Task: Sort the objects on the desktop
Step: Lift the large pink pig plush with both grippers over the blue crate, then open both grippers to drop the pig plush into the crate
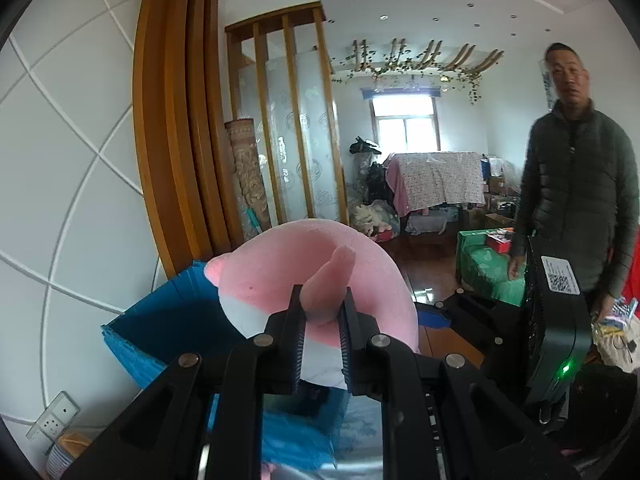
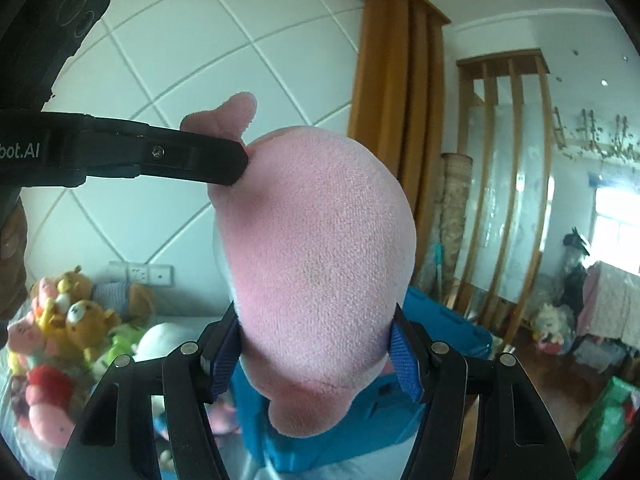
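Pink plush [image 2: 320, 264] up in the air over the blue bin [image 1: 168, 320], left gripper [image 1: 322, 312] pinching its ear, right gripper [image 2: 316, 344] clamped round the body — centre it over the bin b4 letting go, both together.

Daylight came from the window [image 1: 405, 120] at the far end, blown out to white, and left the room evenly bright with soft shadows. Both lenses bent the wall [image 2: 168, 60] lines into curves and went black at the corners. The man [image 1: 576, 184] was smeared with motion blur, and the toys [image 2: 60, 320] looked soft.
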`<state>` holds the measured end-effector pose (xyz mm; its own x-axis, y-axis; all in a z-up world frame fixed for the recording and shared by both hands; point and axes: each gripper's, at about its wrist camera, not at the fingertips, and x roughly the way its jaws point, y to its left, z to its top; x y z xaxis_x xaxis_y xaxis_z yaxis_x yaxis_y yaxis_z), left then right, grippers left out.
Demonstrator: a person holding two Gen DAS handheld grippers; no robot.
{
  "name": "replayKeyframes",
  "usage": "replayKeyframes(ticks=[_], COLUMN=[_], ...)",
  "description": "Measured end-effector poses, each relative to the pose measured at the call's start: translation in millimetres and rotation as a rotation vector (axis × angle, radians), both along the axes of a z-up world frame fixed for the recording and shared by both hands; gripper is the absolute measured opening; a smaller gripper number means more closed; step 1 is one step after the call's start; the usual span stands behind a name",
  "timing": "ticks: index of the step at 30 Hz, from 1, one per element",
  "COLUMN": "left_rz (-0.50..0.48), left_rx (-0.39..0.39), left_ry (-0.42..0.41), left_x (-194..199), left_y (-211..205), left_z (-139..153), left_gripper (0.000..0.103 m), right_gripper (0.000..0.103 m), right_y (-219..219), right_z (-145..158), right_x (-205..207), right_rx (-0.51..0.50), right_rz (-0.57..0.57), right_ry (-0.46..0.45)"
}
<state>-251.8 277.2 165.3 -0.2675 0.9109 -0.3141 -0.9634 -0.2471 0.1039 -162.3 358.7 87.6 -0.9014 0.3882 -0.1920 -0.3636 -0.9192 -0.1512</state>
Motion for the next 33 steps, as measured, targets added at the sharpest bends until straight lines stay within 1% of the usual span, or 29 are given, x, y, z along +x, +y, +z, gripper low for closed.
replayKeyframes(ticks=[4,9,13,14,15,16,17,18,19,21,22,25,26,29,31,32,33], left_rz=[0.038,0.084,0.122,0.135,0.149,0.162,0.178,0.197,0.216,0.215,0.212,0.203,0.203,0.224,0.245,0.257,0.279], left_rx=[-0.016,-0.044,-0.081,-0.090,-0.099,-0.108,-0.118,-0.119,-0.119,-0.098,-0.086,-0.052,-0.044,-0.019,-0.008,-0.003,0.006], left_ry=[-0.023,-0.070,-0.136,-0.168,-0.201,-0.234,-0.259,-0.261,-0.261,-0.263,-0.252,-0.217,-0.209,-0.158,-0.133,-0.124,-0.104], left_x=[-39,-90,-147,-164,-182,-200,-213,-223,-234,-244,-242,-234,-226,-197,-176,-167,-153], left_y=[40,73,99,105,112,118,123,126,129,131,128,118,111,79,55,43,28], left_z=[-6,-19,-38,-45,-51,-58,-64,-69,-73,-70,-66,-54,-50,-46,-49,-50,-54], left_gripper=[0.015,0.015,0.015,0.015,0.015,0.015,0.015,0.015,0.015,0.015,0.015,0.015,0.015,0.015,0.017,0.025,0.040], right_gripper=[0.066,0.067,0.073,0.075,0.080,0.081,0.081,0.082,0.083,0.085,0.087,0.088,0.088,0.089,0.094,0.094,0.095], right_y=[42,77,98,103,108,113,116,118,119,118,118,114,111,98,87,80,74], right_z=[-1,-13,-27,-31,-34,-38,-40,-42,-41,-37,-35,-30,-28,-25,-26,-27,-28], right_x=[-36,-86,-128,-138,-147,-156,-161,-164,-161,-152,-148,-130,-124,-101,-85,-76,-68], right_rx=[-0.052,-0.089,-0.114,-0.124,-0.135,-0.146,-0.149,-0.151,-0.148,-0.139,-0.135,-0.144,-0.144,-0.148,-0.138,-0.131,-0.123], right_rz=[0.011,0.021,0.028,0.030,0.033,0.035,0.035,0.035,0.032,0.025,0.022,0.035,0.040,0.073,0.095,0.107,0.120], right_ry=[-0.026,-0.071,-0.128,-0.144,-0.160,-0.176,-0.183,-0.188,-0.176,-0.143,-0.127,-0.090,-0.082,-0.060,-0.045,-0.038,-0.032])
